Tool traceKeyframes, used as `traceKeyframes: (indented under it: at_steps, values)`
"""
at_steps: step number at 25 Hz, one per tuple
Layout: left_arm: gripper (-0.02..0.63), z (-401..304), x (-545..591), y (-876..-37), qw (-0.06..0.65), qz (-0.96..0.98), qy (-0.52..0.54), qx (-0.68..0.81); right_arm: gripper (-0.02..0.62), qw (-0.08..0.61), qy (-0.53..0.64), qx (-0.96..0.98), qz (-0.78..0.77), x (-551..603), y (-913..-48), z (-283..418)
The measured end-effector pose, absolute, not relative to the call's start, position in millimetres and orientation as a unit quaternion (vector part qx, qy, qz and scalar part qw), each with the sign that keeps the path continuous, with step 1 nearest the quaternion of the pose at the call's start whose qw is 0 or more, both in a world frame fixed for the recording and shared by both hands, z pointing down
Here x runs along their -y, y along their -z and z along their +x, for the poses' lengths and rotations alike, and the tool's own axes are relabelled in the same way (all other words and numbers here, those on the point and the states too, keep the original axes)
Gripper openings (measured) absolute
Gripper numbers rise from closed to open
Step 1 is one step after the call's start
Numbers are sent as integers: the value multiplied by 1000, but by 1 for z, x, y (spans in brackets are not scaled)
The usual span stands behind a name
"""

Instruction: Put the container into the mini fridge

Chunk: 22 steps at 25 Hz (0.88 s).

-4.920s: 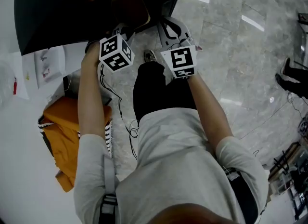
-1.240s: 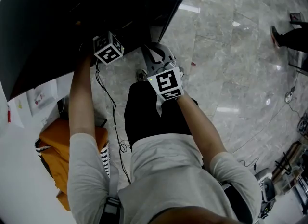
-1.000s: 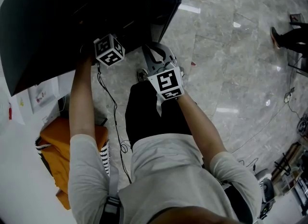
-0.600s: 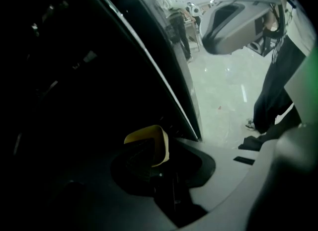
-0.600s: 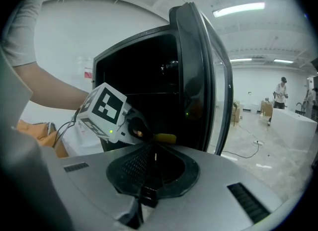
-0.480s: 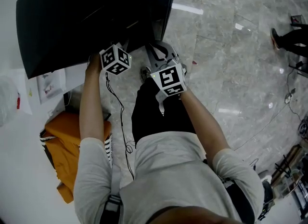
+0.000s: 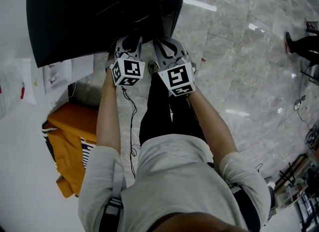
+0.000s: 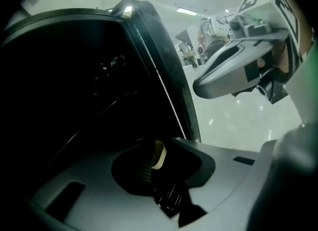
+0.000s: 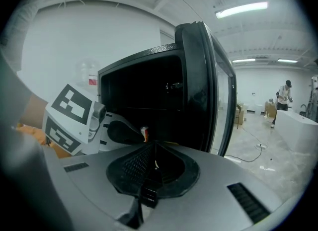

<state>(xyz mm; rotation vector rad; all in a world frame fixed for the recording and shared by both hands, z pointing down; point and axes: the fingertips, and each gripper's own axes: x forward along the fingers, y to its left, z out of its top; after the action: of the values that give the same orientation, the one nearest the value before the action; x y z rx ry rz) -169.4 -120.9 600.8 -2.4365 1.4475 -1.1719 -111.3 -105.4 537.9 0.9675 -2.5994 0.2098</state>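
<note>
**At the mouth of the mini fridge (image 7: 89,16): both hand-held grippers out and empty**

My left hand-held gripper (image 7: 128,44) and right hand-held gripper (image 7: 167,51) hang side by side just outside the black cabinet, their marker cubes almost touching. A second ago my left arm reached well into the dark interior while the right waited lower. Now the left has come back out, level with the right. Each gripper's own view shows its jaws pressed together with nothing between them. The fridge door (image 9: 203,86) stands open on my right. The yellowish container that sat by the jaws about five seconds back is with neither gripper now, and the interior is too dark for me to pick it out. An orange bag (image 7: 70,141) lies low at my left, beside the marble floor (image 7: 249,66).
</note>
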Motion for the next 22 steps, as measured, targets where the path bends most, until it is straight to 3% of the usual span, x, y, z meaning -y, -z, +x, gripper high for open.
traceKeyframes:
  at_steps: [12,16,22]
  values:
    - [83,-173,56,-544,-115,-744,209,-624,40,157,-76,931,320,67,-520,-114]
    - [36,-174,32,-515,-112,-715,177,-667,40,141,-66,937,312,52,-498,-113]
    - [28,-162,0,-483,-106,-702,162,-686,40,120,-45,946,298,23,-461,-112]
